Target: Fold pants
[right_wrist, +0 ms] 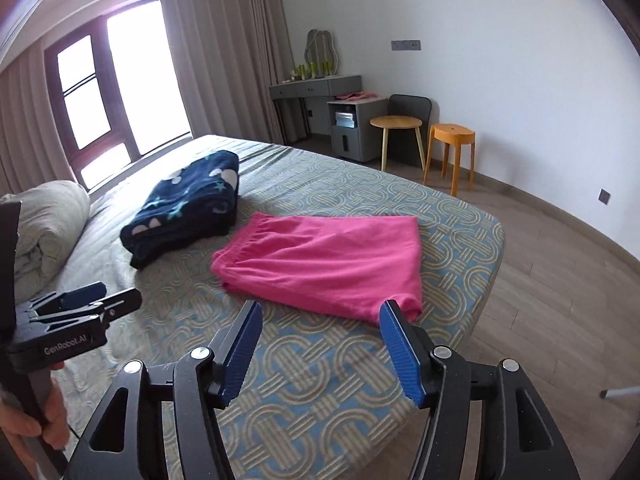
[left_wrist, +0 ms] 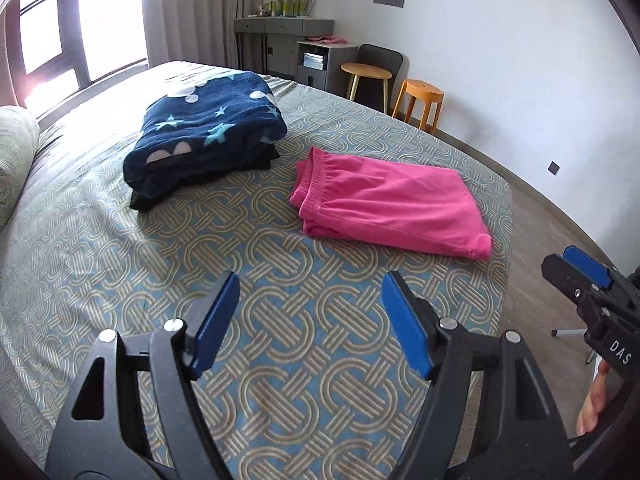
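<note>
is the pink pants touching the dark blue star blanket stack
No, the pink pants lie apart from the star blanket, with a strip of patterned bedcover between them.

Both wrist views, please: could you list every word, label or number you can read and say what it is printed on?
"DAS": white letters on the black body of the right gripper, at the left wrist view's right edge; it may be cut off.
"GenRobot.AI": white letters on the black body of the left gripper, at the right wrist view's left edge.
Bottles on the grey dresser: any labels too small to read.
Pink pants, navy star blanket: no text.
</note>
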Demonstrator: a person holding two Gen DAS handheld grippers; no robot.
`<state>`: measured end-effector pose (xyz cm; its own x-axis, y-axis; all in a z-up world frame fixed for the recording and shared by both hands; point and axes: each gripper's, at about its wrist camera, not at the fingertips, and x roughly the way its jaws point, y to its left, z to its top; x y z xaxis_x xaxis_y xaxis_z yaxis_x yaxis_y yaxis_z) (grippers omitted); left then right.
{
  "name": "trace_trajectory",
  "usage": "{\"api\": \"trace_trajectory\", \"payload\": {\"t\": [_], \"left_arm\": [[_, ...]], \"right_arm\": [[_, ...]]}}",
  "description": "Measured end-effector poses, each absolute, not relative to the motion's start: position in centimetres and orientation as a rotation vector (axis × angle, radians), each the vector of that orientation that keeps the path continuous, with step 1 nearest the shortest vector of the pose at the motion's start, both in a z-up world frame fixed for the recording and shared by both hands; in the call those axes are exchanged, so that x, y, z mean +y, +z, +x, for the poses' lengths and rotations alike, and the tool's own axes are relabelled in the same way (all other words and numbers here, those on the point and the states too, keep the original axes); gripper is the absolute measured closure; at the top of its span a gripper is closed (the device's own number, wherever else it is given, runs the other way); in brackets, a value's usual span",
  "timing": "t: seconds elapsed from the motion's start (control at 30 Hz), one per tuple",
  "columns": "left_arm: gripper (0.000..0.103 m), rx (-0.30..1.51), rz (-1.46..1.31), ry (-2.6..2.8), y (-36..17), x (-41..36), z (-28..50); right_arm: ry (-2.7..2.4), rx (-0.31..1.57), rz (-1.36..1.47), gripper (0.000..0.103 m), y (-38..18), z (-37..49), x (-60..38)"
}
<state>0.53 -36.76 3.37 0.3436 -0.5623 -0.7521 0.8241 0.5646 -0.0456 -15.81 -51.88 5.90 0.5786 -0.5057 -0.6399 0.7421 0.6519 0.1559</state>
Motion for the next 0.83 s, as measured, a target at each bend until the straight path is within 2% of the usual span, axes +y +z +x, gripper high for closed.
{"api": "trace_trajectory", "payload": {"t": [0.17,0.3,0.83], "left_arm": [[0.028,0.719,0.378,-0.905,4.8,-32.5,-2.2],[0.018,0.651,0.367,-0.928,6.0,-30.4,-4.5],[0.018,0.567,0.393,-0.931,7.2,-29.9,-7.9]], "right_arm": [[-0.751,0.64,0.373,0.039,6.6,-16.3,-48.0],[-0.814,0.655,0.3,0.039,7.5,-17.4,-45.9],[-0.822,0.626,0.306,0.038,8.8,-19.5,-42.9]]}}
